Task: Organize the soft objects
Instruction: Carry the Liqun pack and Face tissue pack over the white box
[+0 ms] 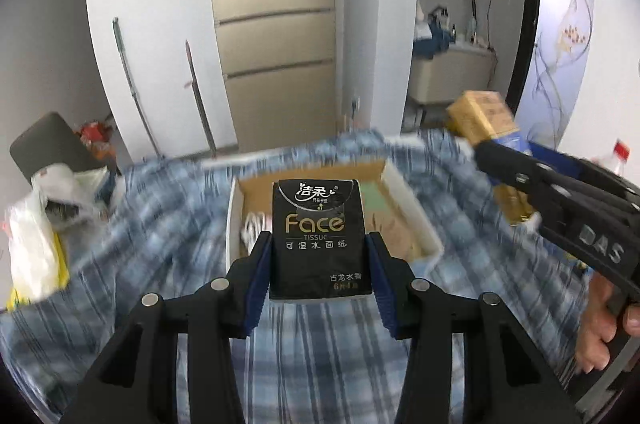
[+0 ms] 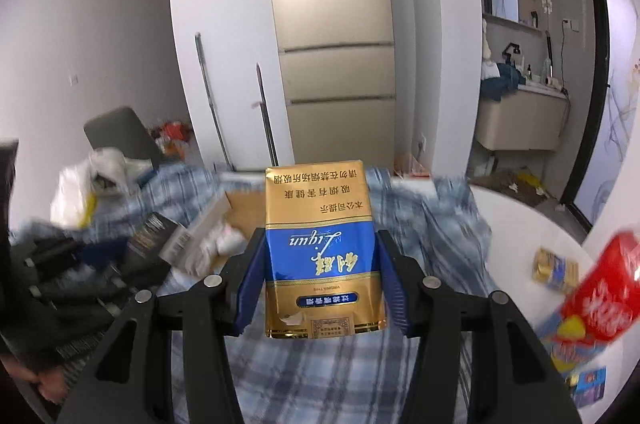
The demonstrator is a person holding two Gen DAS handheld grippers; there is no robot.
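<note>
Tissue pack (image 1: 318, 240) clamped in left gripper (image 1: 318, 252), gold cigarette pack (image 2: 322, 252) in right gripper (image 2: 322, 276); both held above cardboard box (image 1: 404, 184), presumably for sorting.

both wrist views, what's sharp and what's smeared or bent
Left wrist view: black tissue pack is crisp, plaid cloth and cardboard box motion-smeared. Right wrist view: gold-blue pack sharp, red packet blurred, fridge edges bowed by fisheye.

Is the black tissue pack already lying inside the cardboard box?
No: the black tissue pack is clamped between the left gripper's blue pads, held up in front of the open cardboard box.
</note>
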